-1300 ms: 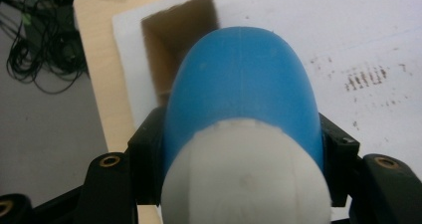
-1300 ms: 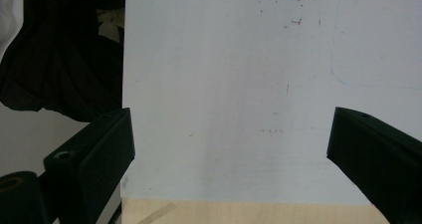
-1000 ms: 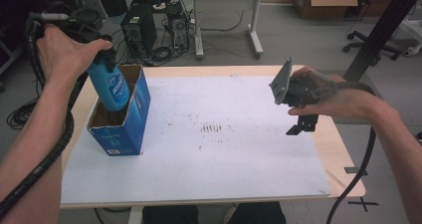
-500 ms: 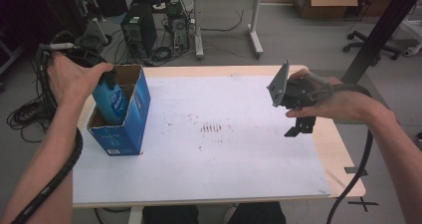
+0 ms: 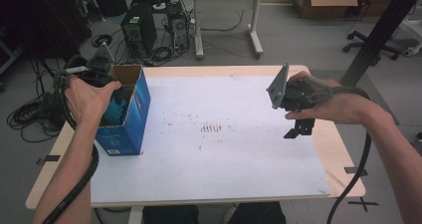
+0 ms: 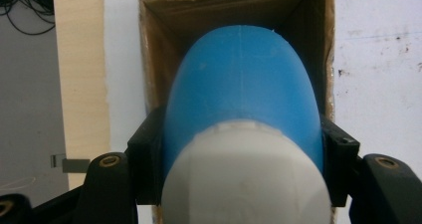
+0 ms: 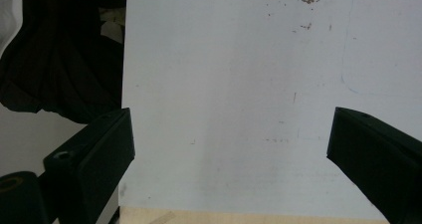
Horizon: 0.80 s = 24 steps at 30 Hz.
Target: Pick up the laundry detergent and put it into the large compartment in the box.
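Observation:
A blue bottle (image 6: 244, 89) with a white cap (image 6: 246, 176) is clamped between the jaws of my left gripper (image 6: 241, 149), base first inside an open blue cardboard box (image 5: 130, 115). In the high view the bottle (image 5: 115, 109) sits mostly below the box rim, with the left hand over it at the table's left edge. My right gripper (image 5: 298, 128) hovers over the table's right side, jaws wide apart and pointing down. In the right gripper view the right gripper (image 7: 231, 149) has only the white table sheet between its jaws.
A white sheet (image 5: 214, 134) covers the wooden table (image 5: 343, 159). Computer towers (image 5: 134, 27), cables and another desk stand on the floor beyond the far edge. A cable trails from each gripper along the forearms.
My left gripper has lowered the blue bottle from above the box rim down into the box. The right gripper has stayed where it was.

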### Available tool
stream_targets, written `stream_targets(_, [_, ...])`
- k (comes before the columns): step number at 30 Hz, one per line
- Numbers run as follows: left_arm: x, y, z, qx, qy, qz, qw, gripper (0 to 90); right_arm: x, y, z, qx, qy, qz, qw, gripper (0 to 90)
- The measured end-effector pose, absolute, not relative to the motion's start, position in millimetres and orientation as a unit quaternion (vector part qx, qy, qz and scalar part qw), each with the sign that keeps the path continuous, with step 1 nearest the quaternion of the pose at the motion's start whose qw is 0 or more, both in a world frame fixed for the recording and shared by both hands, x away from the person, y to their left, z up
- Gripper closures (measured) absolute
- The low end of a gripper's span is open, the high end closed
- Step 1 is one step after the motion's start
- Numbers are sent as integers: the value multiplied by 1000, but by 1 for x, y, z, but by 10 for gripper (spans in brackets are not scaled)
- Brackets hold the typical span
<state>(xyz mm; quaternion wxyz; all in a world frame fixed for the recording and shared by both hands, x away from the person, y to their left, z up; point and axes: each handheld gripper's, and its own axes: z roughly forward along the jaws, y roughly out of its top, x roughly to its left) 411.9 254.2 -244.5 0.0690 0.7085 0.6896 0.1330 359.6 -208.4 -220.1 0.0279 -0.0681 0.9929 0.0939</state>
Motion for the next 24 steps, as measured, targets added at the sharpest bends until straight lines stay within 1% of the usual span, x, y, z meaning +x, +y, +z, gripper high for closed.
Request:
stream_targets(8, [411, 252, -259, 706, 692, 140, 62, 380, 359, -208, -224, -68, 993, 92, 26, 46])
stream_targets(19, [412, 251, -269, 705, 694, 139, 48, 380, 359, -206, -225, -71, 993, 91, 26, 47])
stream_targets(24, [411, 252, -272, 704, 695, 139, 53, 380, 359, -205, -226, -71, 993, 90, 26, 46])
